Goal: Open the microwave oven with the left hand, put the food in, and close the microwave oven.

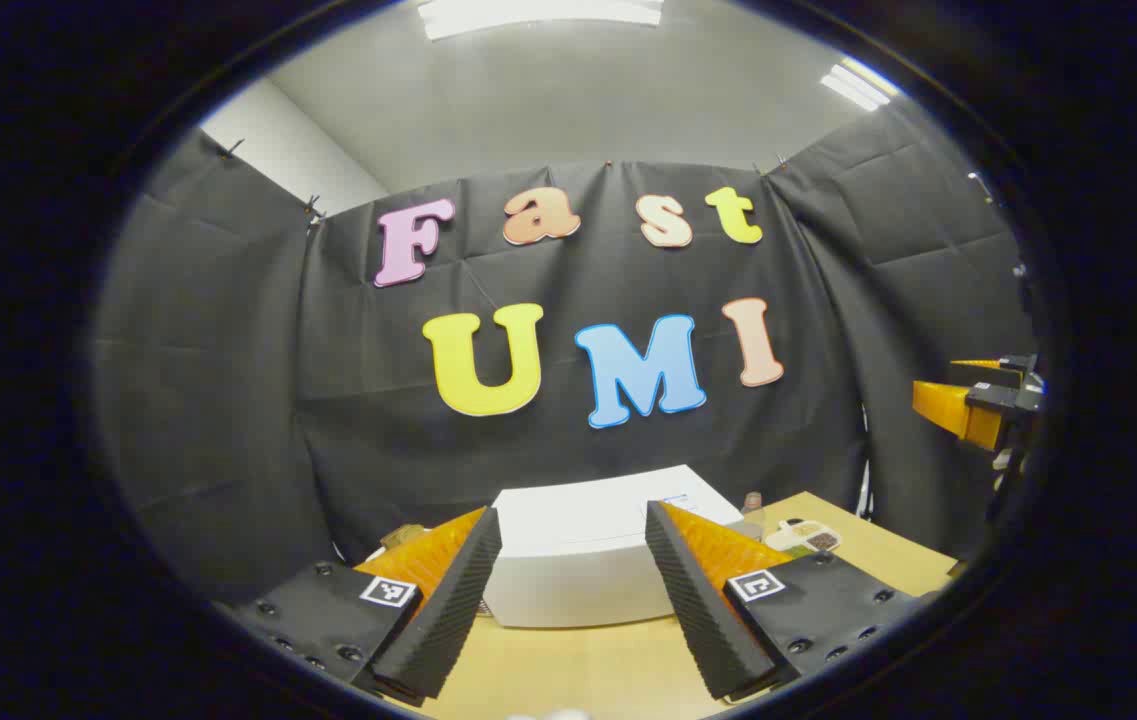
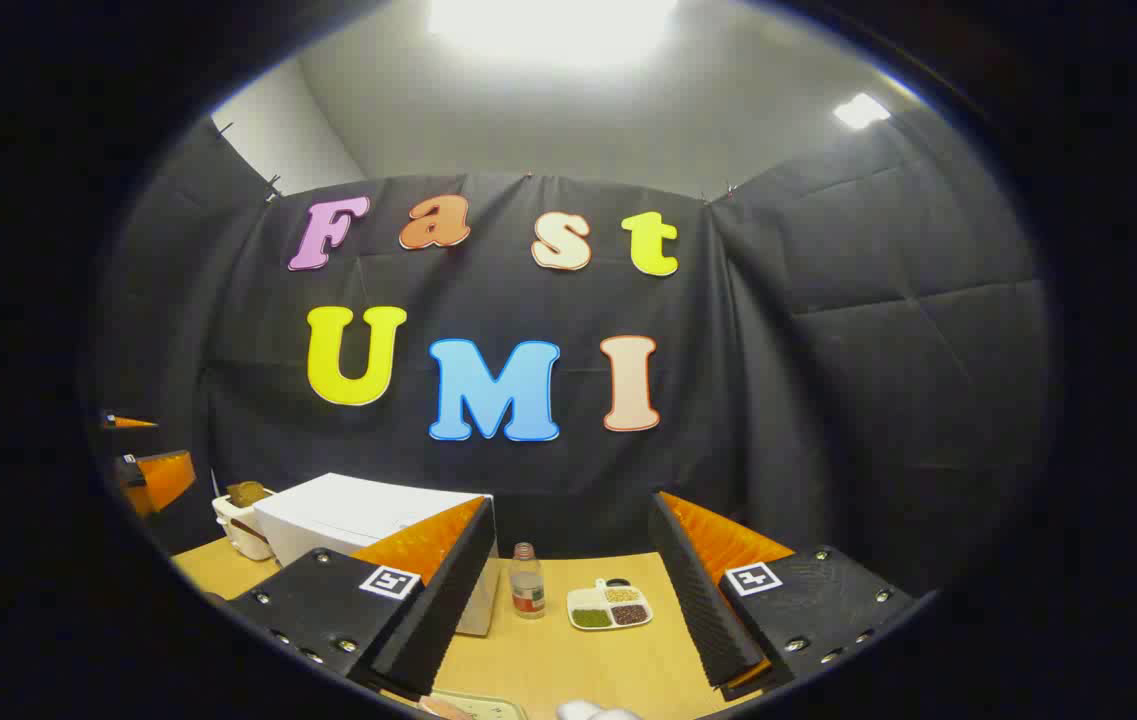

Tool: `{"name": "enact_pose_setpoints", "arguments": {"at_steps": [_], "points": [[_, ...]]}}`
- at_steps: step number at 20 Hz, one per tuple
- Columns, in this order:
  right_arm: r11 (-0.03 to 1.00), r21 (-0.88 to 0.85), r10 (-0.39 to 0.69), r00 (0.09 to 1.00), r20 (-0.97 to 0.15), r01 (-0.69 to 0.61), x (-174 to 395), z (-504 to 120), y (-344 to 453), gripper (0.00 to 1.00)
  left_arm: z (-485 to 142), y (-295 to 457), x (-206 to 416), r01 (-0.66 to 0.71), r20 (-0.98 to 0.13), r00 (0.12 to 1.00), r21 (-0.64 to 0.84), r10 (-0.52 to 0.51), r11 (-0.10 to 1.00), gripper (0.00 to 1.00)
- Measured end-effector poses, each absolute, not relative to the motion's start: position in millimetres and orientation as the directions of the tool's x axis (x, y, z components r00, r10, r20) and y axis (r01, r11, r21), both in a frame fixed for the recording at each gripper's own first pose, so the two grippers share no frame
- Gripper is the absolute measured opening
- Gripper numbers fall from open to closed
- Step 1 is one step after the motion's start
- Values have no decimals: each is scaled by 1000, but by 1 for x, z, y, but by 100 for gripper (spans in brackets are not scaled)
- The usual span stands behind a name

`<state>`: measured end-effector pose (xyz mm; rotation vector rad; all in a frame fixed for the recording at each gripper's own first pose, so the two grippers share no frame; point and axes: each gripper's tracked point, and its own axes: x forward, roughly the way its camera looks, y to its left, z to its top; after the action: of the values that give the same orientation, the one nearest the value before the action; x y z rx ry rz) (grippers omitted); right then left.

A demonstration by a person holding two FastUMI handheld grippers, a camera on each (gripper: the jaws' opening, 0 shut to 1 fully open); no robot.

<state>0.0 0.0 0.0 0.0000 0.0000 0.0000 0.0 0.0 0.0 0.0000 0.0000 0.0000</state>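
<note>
The white microwave oven (image 1: 578, 560) stands closed on the wooden table (image 1: 578, 670), straight ahead between the spread fingers of the left gripper (image 1: 573, 590). The right gripper (image 2: 573, 600) is spread too, holding nothing; the microwave oven (image 2: 348, 520) lies to its left, a divided snack tray (image 2: 609, 606) ahead.

A boxy white microwave oven (image 2: 348, 515) stands on the light wooden table (image 2: 568, 660), backed by the black cloth wall. In the right gripper view, a small clear bottle (image 2: 526, 581) stands just to its right, and a divided white dish of grains (image 2: 609, 606) lies beside the bottle, farther right. On the microwave's left sits a white basket (image 2: 241, 527), near the table's far edge.
</note>
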Motion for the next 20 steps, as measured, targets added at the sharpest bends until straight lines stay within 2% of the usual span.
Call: {"name": "enact_pose_setpoints", "arguments": {"at_steps": [7, 8, 11, 13, 17, 20], "points": [[995, -56, -81, 997, -11, 80, -7, -9, -52, 95, 18, -5, -8, -16, 22, 1000, -8, 16, 1000, 100], [996, -51, -79, 997, -9, 78, -7, -7, -54, 95, 20, -7, -10, -18, 22, 1000, -3, 18, 1000, 94], [998, -17, -53, 999, -13, 53, -6, -6, -53, 95, 19, -14, -14, -17, 18, 1000, 0, 17, 1000, 94], [999, 11, 38, 999, -16, -38, -9, -6, -32, 95, 18, -15, -17, -15, 12, 1000, -7, 16, 1000, 94], [994, 27, 108, 994, -25, -107, -13, -10, -14, 95, 22, -10, -18, -23, 16, 1000, 0, 23, 1000, 94], [996, 7, 90, 995, -31, -90, -13, -12, -20, 95, 18, -5, -17, -31, 12, 999, -2, 31, 1000, 94]]}}
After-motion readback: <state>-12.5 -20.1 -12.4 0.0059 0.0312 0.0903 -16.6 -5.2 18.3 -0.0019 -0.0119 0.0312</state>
